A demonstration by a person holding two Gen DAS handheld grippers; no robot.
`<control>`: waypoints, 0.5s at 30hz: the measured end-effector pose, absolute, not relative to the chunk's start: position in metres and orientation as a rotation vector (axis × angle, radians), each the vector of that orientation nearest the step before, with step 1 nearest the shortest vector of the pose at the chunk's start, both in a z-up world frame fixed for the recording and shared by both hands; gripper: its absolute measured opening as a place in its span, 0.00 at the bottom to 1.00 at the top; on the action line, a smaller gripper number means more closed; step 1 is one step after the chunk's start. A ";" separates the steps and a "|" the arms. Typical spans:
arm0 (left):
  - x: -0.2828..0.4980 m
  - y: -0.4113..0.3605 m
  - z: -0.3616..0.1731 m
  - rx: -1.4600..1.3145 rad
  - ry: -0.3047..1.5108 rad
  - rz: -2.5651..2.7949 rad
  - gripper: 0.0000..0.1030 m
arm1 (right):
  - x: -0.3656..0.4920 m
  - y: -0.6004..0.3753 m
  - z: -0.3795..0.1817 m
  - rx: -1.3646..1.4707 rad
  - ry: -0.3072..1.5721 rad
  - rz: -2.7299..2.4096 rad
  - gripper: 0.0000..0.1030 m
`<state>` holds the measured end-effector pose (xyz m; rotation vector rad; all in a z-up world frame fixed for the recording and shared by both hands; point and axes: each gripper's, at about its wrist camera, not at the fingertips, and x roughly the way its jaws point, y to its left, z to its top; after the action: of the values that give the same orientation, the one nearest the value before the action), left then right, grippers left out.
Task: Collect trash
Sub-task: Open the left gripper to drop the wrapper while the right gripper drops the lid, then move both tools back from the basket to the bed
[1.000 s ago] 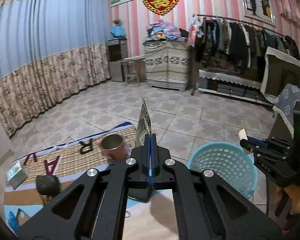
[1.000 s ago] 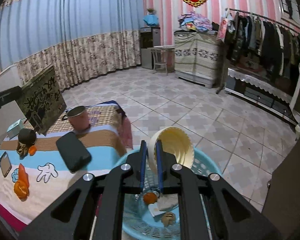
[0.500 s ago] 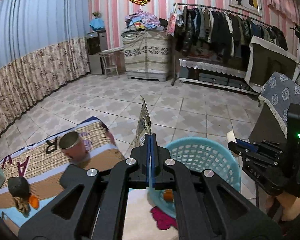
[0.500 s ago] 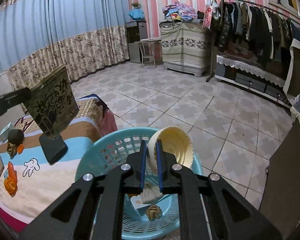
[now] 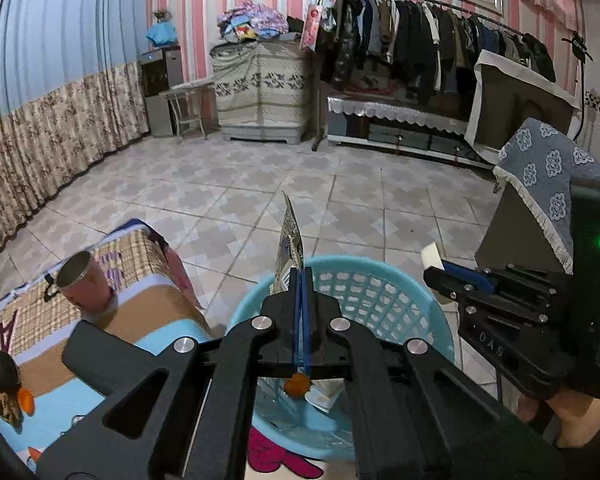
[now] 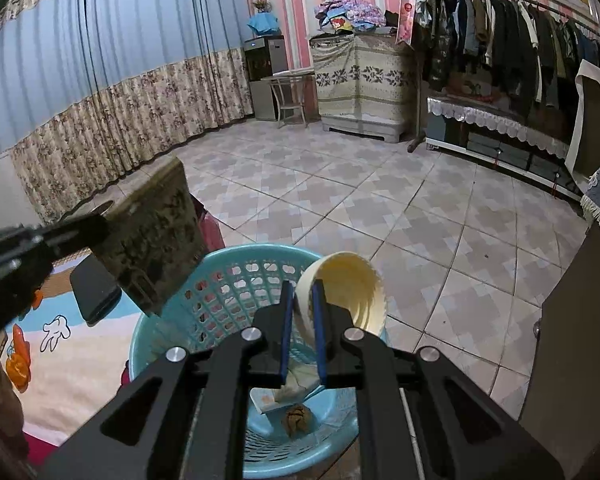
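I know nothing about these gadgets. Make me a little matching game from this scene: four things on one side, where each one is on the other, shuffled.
Things:
1. paper cup
2. flat packet
3. metal cup
4. walnut

Places:
a. standing on the bed cover
b. in the blue basket
c. pinched by the right gripper
d. pinched by the left gripper

Pairs: 1-c, 2-d, 3-a, 4-b

- Left wrist view: close above the blue basket, facing its far rim and the clothes rack.
- Right wrist view: close above that basket, same facing; both share it.
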<state>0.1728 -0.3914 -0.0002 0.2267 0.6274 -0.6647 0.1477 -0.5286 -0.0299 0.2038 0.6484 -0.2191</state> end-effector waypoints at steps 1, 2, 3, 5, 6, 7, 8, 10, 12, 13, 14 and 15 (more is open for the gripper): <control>0.173 -0.392 -0.003 0.232 0.635 -0.668 0.00 | 0.148 -0.528 -0.031 0.206 0.650 -0.218 0.10; 0.174 -0.391 -0.005 0.236 0.636 -0.663 0.00 | 0.148 -0.525 -0.031 0.207 0.651 -0.217 0.10; 0.174 -0.390 -0.007 0.240 0.636 -0.651 0.01 | 0.149 -0.524 -0.033 0.211 0.653 -0.215 0.10; 0.176 -0.388 -0.012 0.246 0.645 -0.637 0.02 | 0.150 -0.523 -0.036 0.216 0.657 -0.209 0.10; 0.179 -0.385 -0.015 0.248 0.651 -0.625 0.04 | 0.150 -0.521 -0.038 0.216 0.661 -0.206 0.10; 0.181 -0.382 -0.016 0.248 0.655 -0.614 0.11 | 0.152 -0.522 -0.040 0.214 0.664 -0.204 0.10; 0.184 -0.378 -0.017 0.248 0.656 -0.598 0.24 | 0.154 -0.521 -0.041 0.211 0.668 -0.202 0.10; 0.188 -0.368 -0.019 0.249 0.647 -0.556 0.39 | 0.156 -0.517 -0.045 0.213 0.674 -0.197 0.10; 0.192 -0.358 -0.020 0.259 0.636 -0.519 0.48 | 0.160 -0.513 -0.047 0.212 0.679 -0.191 0.10; 0.192 -0.355 -0.021 0.261 0.632 -0.508 0.54 | 0.162 -0.511 -0.048 0.209 0.682 -0.189 0.10; 0.194 -0.351 -0.020 0.265 0.626 -0.493 0.60 | 0.163 -0.509 -0.049 0.209 0.684 -0.187 0.10; 0.194 -0.347 -0.020 0.270 0.617 -0.476 0.63 | 0.166 -0.506 -0.051 0.209 0.688 -0.183 0.10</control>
<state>0.1945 -0.3467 -0.0199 0.2699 0.6174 -0.4760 0.1659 -0.5062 -0.0511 0.2090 0.6879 -0.1826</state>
